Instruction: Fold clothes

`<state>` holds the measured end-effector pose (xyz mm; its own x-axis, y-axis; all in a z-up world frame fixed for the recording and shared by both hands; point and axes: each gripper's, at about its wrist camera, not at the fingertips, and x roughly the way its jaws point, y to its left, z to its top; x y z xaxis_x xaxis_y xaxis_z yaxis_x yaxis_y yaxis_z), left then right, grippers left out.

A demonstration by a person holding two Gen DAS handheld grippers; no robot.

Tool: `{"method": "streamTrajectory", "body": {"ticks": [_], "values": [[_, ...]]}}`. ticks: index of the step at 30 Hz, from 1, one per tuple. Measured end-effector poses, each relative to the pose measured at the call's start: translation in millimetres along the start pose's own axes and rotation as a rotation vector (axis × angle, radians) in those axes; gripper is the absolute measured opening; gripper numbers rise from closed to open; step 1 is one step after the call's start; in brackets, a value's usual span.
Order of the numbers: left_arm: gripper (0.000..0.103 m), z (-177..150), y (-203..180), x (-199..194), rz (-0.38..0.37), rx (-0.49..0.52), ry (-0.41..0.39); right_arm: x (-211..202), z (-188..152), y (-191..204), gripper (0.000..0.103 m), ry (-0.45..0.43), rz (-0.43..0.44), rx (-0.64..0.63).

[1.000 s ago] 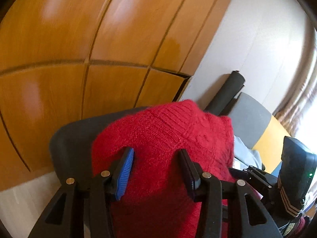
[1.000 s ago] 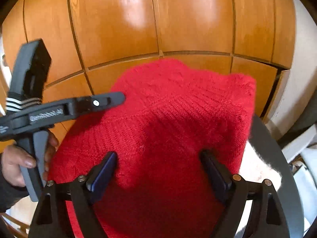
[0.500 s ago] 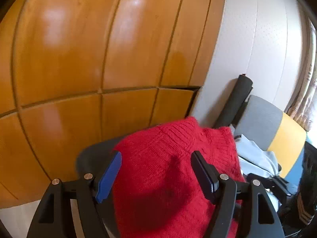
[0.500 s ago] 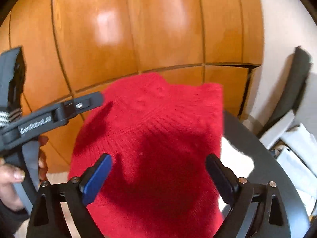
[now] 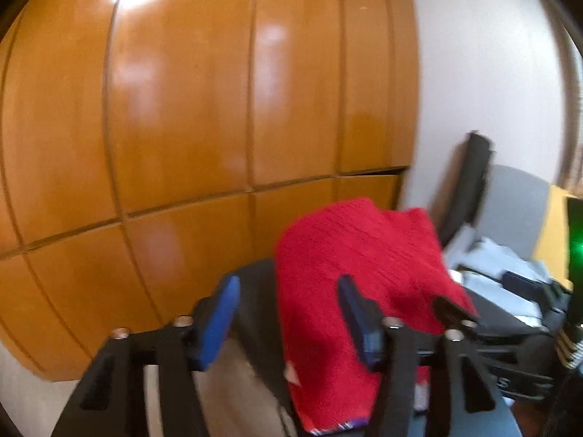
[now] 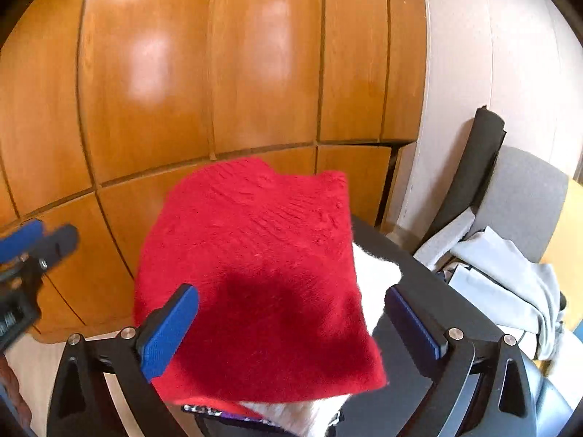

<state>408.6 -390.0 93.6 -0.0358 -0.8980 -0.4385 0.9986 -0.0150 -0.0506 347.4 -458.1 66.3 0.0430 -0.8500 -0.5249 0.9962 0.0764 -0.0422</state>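
Home room, wooden wardrobe [image 6: 226, 73], armchair [image 6: 524, 196]

Both wrist views sit close over the folded red sweater [image 5: 349, 255] [image 6: 255, 273], facing the wooden cabinet [image 5: 182, 109] [image 6: 218, 73]. Left view looks from further left; both share the chair [image 5: 517, 200] [image 6: 524, 189] at right.

Wooden panelling [image 6: 233, 73], grey chair [image 6: 524, 196]

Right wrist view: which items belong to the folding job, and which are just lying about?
Job:
- red knit sweater
- round black table it lies on
- white fluffy garment beneath it
- both grippers, jaws open

Lying about:
- grey chair
- pale grey clothes
- wooden panelling
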Motion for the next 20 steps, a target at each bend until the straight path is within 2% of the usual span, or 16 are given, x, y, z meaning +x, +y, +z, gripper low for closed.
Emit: {"method": "streamTrajectory", "body": {"ticks": [2, 7, 13, 17, 20], "values": [[0.048, -1, 0, 0, -0.013, 0.004, 0.027, -8, -5, 4, 0.103, -0.006, 0.013, -0.004], [0.048, -7, 7, 0, -0.071, -0.064, 0.069, -19, -25, 12, 0.103, 0.003, 0.062, -0.028], [0.048, -12, 0, -5, -0.019, -0.058, 0.081, -32, -36, 19, 0.103, -0.003, 0.092, -0.063], [0.048, -12, -1, -15, -0.01, -0.053, 0.034, -41, -42, 18, 0.103, -0.014, 0.102, -0.067], [0.048, -12, -5, -19, 0.029, -0.023, 0.003, -45, -45, 12, 0.103, -0.014, 0.106, -0.055]]}}
